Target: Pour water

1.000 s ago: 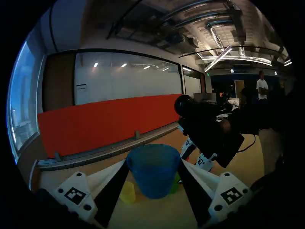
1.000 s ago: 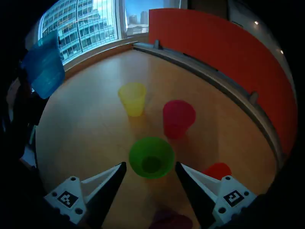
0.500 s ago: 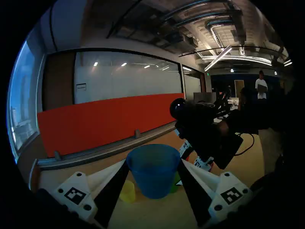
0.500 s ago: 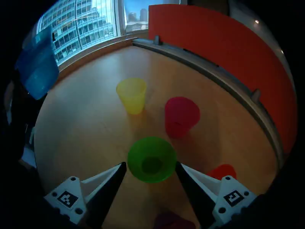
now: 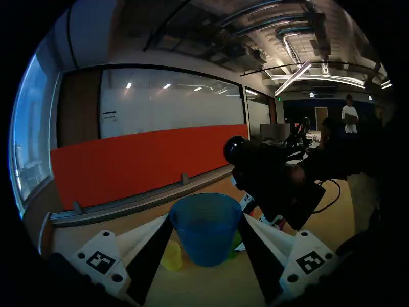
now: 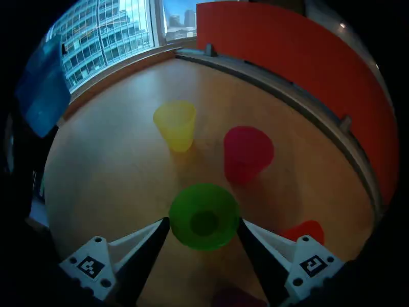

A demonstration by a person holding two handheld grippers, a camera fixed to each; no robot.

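A translucent blue cup point(image 5: 205, 235) is upright between the white fingers of my left gripper point(image 5: 205, 217), which is shut on it and holds it above the wooden table point(image 6: 117, 174). The same blue cup point(image 6: 41, 97) appears at the far left of the right gripper view. A green cup point(image 6: 204, 222) stands on the table, its rim between the fingertips of my right gripper point(image 6: 203, 221). That gripper is open, and its fingertips flank the rim closely. The green cup looks empty.
A yellow cup point(image 6: 175, 124) and a pink cup point(image 6: 247, 153) stand beyond the green one. A red cup point(image 6: 305, 233) is at the right and a dark cup point(image 6: 232, 297) at the near edge. An orange wall panel point(image 6: 307, 66) and a metal rail point(image 6: 286, 102) bound the table's far side.
My right gripper has moved forward, so the green cup is now further in between its fingers. In the right gripper view the blue cup has drifted left. The left grip is unchanged.
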